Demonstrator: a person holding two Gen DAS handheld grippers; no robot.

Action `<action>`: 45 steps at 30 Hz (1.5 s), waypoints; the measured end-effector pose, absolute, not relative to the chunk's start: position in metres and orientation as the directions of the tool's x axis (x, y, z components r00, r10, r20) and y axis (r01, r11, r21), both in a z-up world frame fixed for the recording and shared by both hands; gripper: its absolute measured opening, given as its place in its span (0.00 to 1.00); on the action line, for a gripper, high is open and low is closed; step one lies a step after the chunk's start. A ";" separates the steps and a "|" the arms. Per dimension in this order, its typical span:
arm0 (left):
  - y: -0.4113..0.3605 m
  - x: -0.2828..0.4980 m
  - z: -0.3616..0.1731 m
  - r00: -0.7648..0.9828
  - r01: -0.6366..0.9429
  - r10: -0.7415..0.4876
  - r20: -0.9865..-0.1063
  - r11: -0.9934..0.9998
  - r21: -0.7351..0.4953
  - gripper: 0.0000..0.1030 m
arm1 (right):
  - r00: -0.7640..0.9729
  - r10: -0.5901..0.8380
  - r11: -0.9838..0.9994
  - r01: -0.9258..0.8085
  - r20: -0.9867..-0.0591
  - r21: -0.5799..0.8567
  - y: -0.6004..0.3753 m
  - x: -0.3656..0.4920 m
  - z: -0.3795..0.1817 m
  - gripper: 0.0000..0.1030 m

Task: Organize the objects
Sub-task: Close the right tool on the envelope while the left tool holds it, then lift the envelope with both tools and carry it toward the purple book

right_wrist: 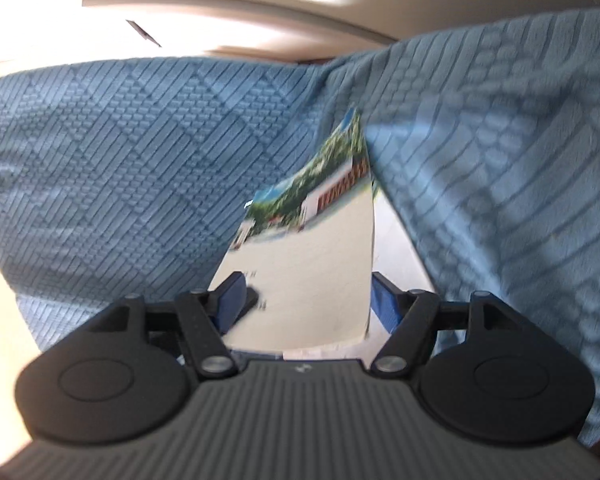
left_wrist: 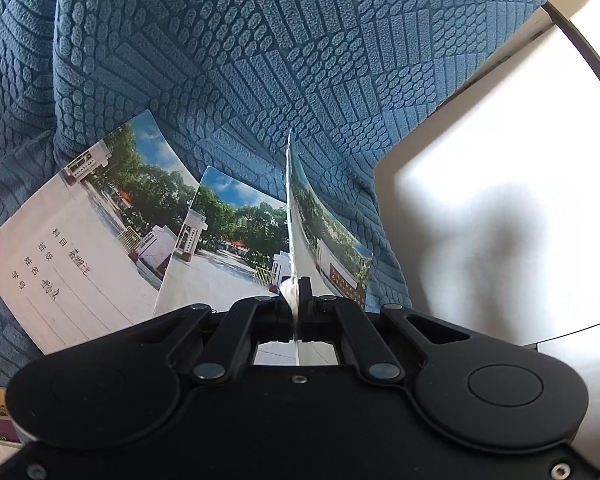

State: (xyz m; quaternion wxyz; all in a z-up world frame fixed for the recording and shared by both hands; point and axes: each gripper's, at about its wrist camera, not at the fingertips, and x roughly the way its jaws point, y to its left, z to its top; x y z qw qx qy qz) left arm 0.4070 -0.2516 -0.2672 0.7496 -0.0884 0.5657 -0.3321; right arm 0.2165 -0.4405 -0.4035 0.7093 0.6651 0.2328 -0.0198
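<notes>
- Blue quilted sofa cover [left_wrist: 260, 60] fills our background; a white round table [left_wrist: 500, 200] sits at 3 o'clock.
- We see two notebooks [left_wrist: 80, 248] flat at 9 o'clock and a third notebook [left_wrist: 296, 216] on edge at 12.
- It looks light, floppy, slick; best pinched near the spine.
- Left gripper [left_wrist: 298, 296], tilted downward, is clamped on its cover.
- Right gripper [right_wrist: 304, 300], aimed nearly level, is spread around the notebook; contact unclear.
</notes>
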 end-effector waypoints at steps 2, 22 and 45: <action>-0.251 0.408 -0.268 0.139 0.394 -0.597 -0.790 0.765 -0.509 0.00 | 0.897 0.276 0.116 0.327 -0.347 0.938 -0.445 0.219 -0.405 0.68; -0.240 0.412 -0.272 0.152 0.369 -0.586 -0.796 0.781 -0.504 0.00 | 0.860 0.328 0.246 0.321 -0.390 0.915 -0.451 0.248 -0.415 0.07; -0.223 0.374 -0.249 0.165 0.423 -0.593 -0.788 0.765 -0.486 0.02 | 0.830 0.273 0.544 0.285 -0.487 0.790 -0.436 0.226 -0.353 0.06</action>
